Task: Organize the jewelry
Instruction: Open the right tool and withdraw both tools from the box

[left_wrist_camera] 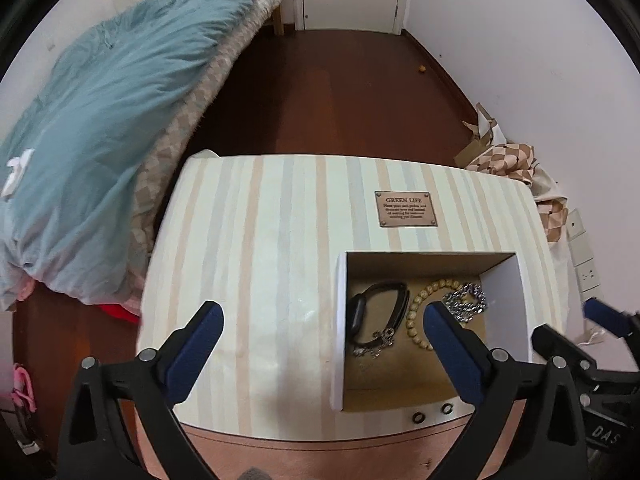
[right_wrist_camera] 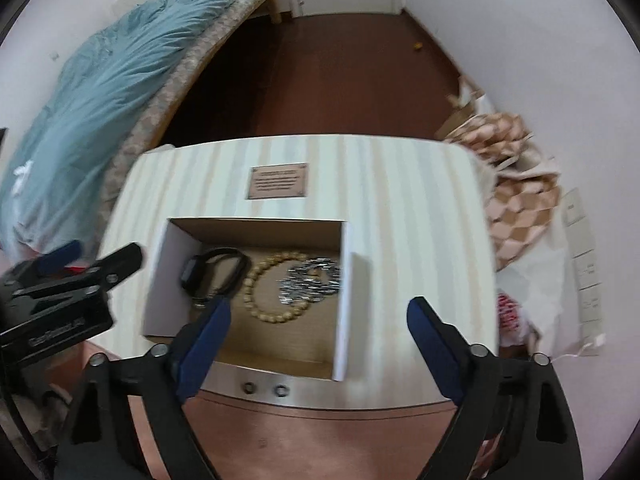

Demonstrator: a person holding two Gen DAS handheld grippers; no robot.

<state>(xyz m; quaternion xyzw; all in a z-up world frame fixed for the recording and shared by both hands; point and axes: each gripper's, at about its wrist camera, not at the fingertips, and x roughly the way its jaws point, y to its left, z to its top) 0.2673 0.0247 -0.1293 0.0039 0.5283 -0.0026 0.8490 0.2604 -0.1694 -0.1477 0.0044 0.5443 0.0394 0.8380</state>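
Observation:
An open white box (left_wrist_camera: 340,320) (right_wrist_camera: 346,308) stands on the striped tabletop (left_wrist_camera: 260,260) (right_wrist_camera: 420,220). Inside lie a black watch (left_wrist_camera: 372,312) (right_wrist_camera: 212,272), a beige bead bracelet (left_wrist_camera: 416,320) (right_wrist_camera: 260,300), a silver chain (left_wrist_camera: 466,300) (right_wrist_camera: 312,280) and a thin silver bracelet (left_wrist_camera: 374,344). Two small rings (left_wrist_camera: 432,413) (right_wrist_camera: 266,389) lie on the table edge in front of the box. My left gripper (left_wrist_camera: 322,320) is open and empty above the table, left of the box. My right gripper (right_wrist_camera: 318,316) is open and empty above the box's front.
A brown metal plaque (left_wrist_camera: 405,209) (right_wrist_camera: 278,181) is fixed on the tabletop behind the box. A bed with a blue duvet (left_wrist_camera: 100,140) (right_wrist_camera: 92,112) stands to the left. Checkered paper bags (left_wrist_camera: 516,164) (right_wrist_camera: 516,184) lie at the right wall.

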